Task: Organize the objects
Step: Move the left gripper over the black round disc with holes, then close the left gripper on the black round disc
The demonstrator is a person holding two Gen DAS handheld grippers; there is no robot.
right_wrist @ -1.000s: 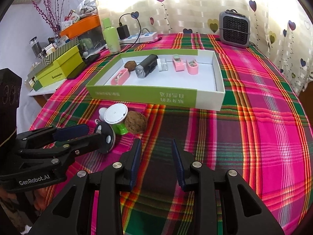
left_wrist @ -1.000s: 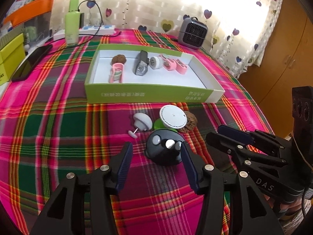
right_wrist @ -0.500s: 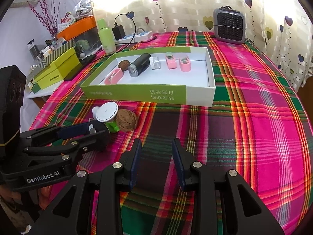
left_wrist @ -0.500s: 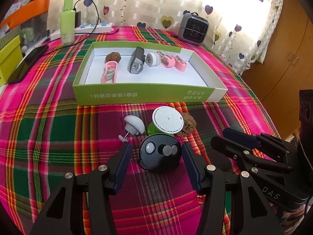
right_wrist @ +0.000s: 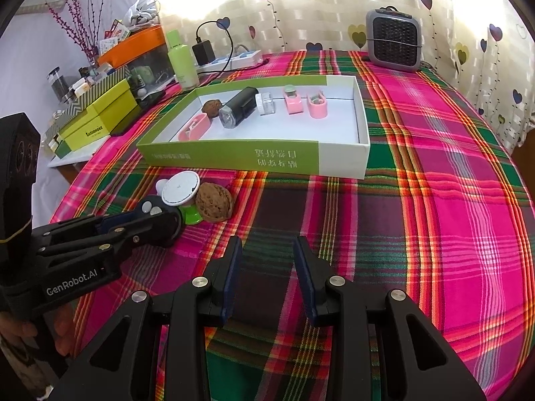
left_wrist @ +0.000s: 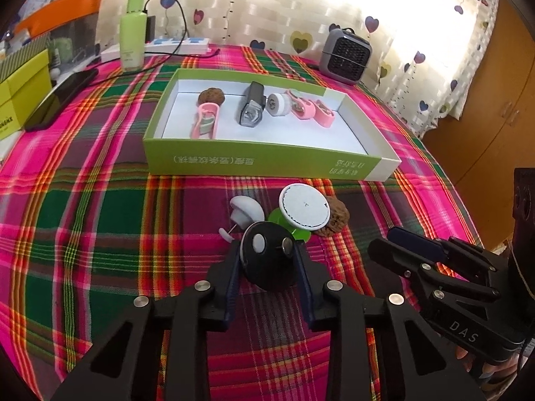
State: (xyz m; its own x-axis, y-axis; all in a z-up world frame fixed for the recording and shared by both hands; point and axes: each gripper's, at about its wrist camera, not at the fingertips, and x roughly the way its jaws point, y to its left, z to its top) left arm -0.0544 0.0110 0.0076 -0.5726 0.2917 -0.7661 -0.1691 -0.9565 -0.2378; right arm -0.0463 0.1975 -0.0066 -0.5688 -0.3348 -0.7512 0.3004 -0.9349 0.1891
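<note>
My left gripper (left_wrist: 267,264) has its jaws closed in on the black round device (left_wrist: 265,260), one pad against each side; whether it is lifted off the plaid tablecloth (left_wrist: 100,217) I cannot tell. I grip it across its width, presumably so the buttons on top stay clear and it can go into the green box (left_wrist: 267,162) beyond.

My right gripper (right_wrist: 267,277) hangs over bare cloth to the right, jaws partly apart and holding nothing. I judge it is parked there to keep out of the left gripper's path.

Just beyond the device, still outside the box, sit a white disc on a green base (left_wrist: 304,212), a walnut (left_wrist: 336,217) touching it on the right, and a small white mushroom-shaped piece (left_wrist: 245,212) on the left. The box already holds a second walnut, a black flashlight-like item, a white jar and three pink pieces along its far side.

The device's underside is hidden by my fingers. The lettering on the box reads upside down and is too small to make out.
</note>
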